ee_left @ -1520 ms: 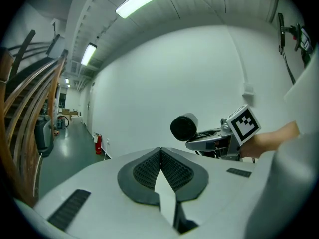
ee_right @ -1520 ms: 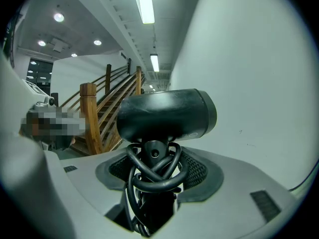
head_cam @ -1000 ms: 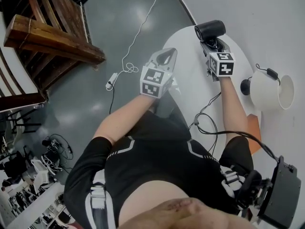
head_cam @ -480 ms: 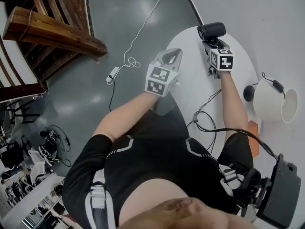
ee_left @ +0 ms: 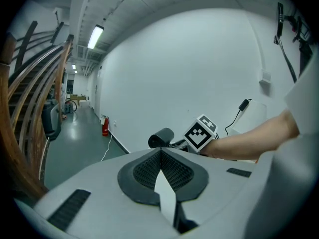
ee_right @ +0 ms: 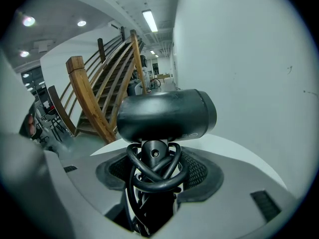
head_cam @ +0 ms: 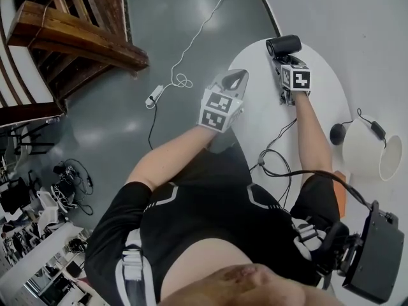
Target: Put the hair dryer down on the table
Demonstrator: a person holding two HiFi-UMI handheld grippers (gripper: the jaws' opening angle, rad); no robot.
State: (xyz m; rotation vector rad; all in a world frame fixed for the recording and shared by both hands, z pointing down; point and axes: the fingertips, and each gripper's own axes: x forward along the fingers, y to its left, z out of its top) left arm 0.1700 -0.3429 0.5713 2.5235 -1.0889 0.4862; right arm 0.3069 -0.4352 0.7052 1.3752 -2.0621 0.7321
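We see right claw (ee_right: 152,159) clenched on the hair dryer (ee_right: 167,114), cord looped round its handle | above the white tabletop (head_cam: 260,104) | left claw (ee_left: 160,152) closed, empty.

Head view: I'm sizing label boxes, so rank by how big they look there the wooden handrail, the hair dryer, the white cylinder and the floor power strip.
1. wooden handrail
2. white cylinder
3. hair dryer, partly hidden
4. power strip; it lies farther off on the floor, so its true size is unsure.
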